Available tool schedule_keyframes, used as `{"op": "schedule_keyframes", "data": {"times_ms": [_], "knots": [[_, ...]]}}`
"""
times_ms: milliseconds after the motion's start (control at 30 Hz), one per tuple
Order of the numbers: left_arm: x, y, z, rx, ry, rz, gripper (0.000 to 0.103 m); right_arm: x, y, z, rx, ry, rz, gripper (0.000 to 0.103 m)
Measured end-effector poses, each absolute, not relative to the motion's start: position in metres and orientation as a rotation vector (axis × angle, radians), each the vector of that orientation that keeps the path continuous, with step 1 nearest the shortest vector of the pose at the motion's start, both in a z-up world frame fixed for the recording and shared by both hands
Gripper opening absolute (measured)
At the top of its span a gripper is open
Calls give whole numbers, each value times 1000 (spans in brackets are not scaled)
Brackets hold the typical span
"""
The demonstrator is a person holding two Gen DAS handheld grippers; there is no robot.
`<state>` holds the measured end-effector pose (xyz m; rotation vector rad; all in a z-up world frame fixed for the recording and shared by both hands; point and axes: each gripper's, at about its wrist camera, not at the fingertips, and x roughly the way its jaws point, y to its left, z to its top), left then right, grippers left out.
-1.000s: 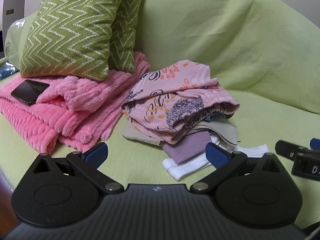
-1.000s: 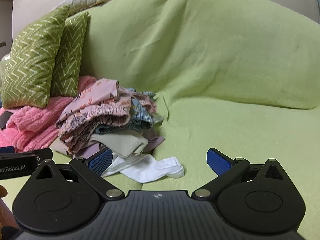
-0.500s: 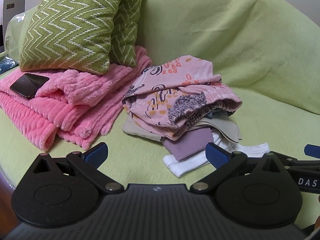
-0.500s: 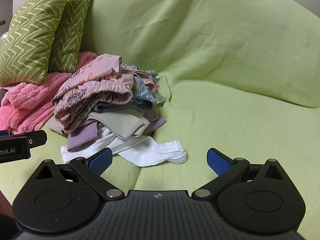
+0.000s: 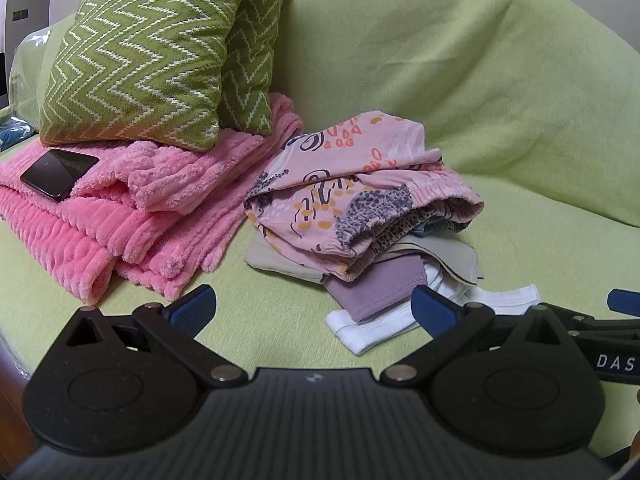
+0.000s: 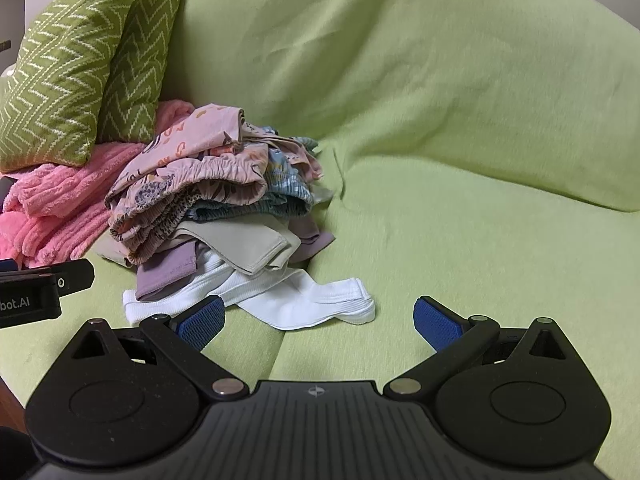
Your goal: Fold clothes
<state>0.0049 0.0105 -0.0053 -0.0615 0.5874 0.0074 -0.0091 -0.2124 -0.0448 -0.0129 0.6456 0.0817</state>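
Two hand-held grippers, left [image 5: 313, 307] and right [image 6: 318, 319], both released, near clothes pile [image 5: 360, 216].

The blanket [image 5: 120, 216] is fluffy ribbed pink plush, under a glossy black phone [image 5: 59, 173]. The sofa cover [image 6: 460, 100] is matt woven cloth; the cushions [image 5: 136, 52] are coarse zigzag knit.

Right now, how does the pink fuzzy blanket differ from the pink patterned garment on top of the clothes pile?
The pink fuzzy blanket is plain bright pink, thick and ribbed; the pink patterned garment is paler, thin, printed with orange and grey shapes. The blanket carries a black phone and two green zigzag pillows; nothing lies on the garment, which tops the clothes pile. The garment shows a gathered elastic edge; the blanket shows none. Both are folded and rest on the green sofa cover.
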Motion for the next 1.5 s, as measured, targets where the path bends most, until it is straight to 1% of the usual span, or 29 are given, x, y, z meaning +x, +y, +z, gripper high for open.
{"op": "schedule_keyframes", "data": {"times_ms": [1500], "knots": [[8, 9, -7, -78, 595, 18, 102, -8, -208, -43, -35, 653, 86, 103]]}}
